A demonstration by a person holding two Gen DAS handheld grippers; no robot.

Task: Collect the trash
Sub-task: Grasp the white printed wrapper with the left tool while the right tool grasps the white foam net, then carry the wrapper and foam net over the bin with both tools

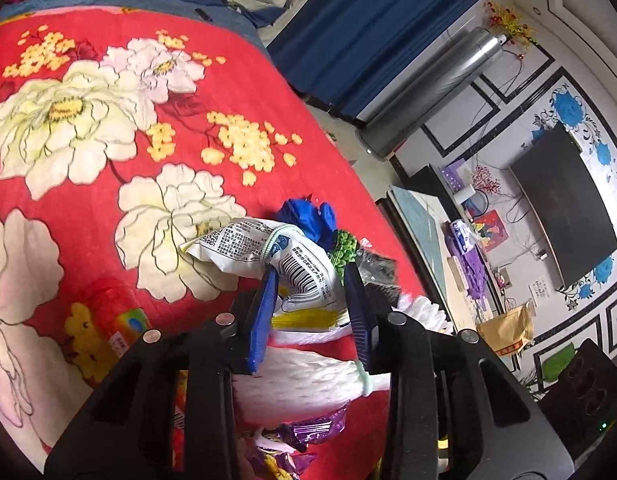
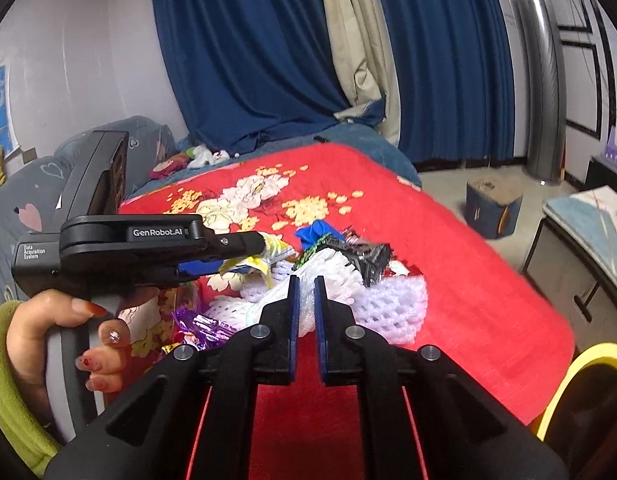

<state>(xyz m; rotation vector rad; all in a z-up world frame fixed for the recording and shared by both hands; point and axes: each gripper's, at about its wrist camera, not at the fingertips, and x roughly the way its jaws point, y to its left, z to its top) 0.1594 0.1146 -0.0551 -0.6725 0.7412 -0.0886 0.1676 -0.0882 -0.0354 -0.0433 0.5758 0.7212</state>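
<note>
A pile of trash lies on a red flowered blanket (image 1: 108, 120). In the left wrist view my left gripper (image 1: 312, 276) has its jaws around a white printed wrapper with a barcode (image 1: 300, 276) and holds it. White foam fruit netting (image 1: 308, 376), a blue scrap (image 1: 308, 216), a green scrap (image 1: 344, 246) and purple candy wrappers (image 1: 308, 432) lie around it. In the right wrist view my right gripper (image 2: 306, 280) is nearly closed on a strip of white foam netting (image 2: 308, 312). More netting (image 2: 388, 304), a black wrapper (image 2: 368, 256) and purple wrappers (image 2: 204, 328) lie beyond. The left gripper (image 2: 260, 256) reaches in from the left.
A yellow-rimmed bin (image 2: 588, 392) stands at the bed's lower right. A red bottle (image 1: 116, 316) lies on the blanket. Blue curtains (image 2: 268, 40), a silver floor unit (image 2: 544, 80), a low table (image 2: 588, 216) and a TV (image 1: 564, 204) surround the bed.
</note>
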